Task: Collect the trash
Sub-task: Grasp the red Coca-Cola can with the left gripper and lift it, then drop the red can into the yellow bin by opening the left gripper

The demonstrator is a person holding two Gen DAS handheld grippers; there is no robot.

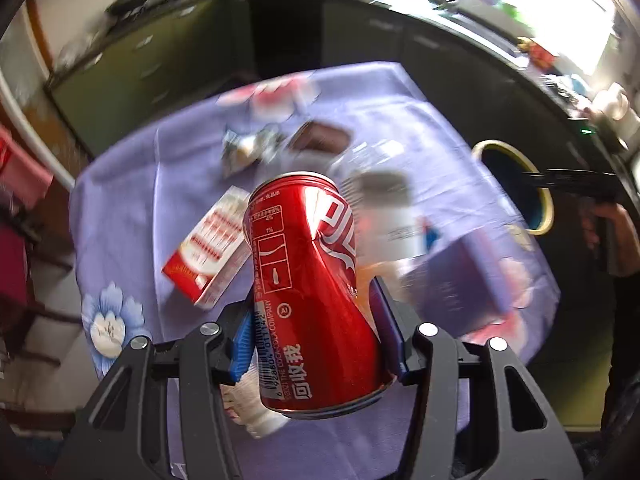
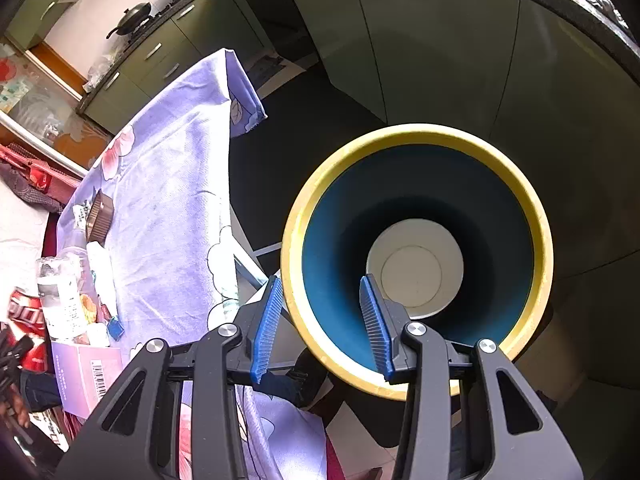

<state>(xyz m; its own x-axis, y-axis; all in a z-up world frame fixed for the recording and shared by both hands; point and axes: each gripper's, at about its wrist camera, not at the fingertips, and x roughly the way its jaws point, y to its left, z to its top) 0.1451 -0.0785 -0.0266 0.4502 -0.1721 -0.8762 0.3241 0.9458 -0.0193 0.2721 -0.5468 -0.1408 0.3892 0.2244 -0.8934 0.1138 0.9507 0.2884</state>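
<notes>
A dented red cola can (image 1: 308, 280) hangs above the table, tilted, with my left gripper (image 1: 312, 312) shut on its lower half; both blue pads press its sides. The can (image 2: 24, 312) also shows at the far left edge of the right wrist view. The trash bin (image 2: 416, 132), blue inside with a yellow rim, stands on the floor right of the table; a pale round shape (image 2: 416, 268) shows at its bottom. My right gripper (image 2: 320, 284) hovers open over the bin's near rim, its pads touching nothing. In the left wrist view the right gripper (image 1: 572, 186) reaches over the bin (image 1: 548, 208).
The table wears a purple flowered cloth (image 1: 132, 208). On it lie a red and white carton (image 1: 212, 252), a clear plastic bottle (image 1: 384, 200), crumpled foil (image 1: 248, 148), a brown cup (image 2: 100, 216) and a purple box (image 2: 84, 372). Dark kitchen cabinets (image 2: 440, 60) stand behind.
</notes>
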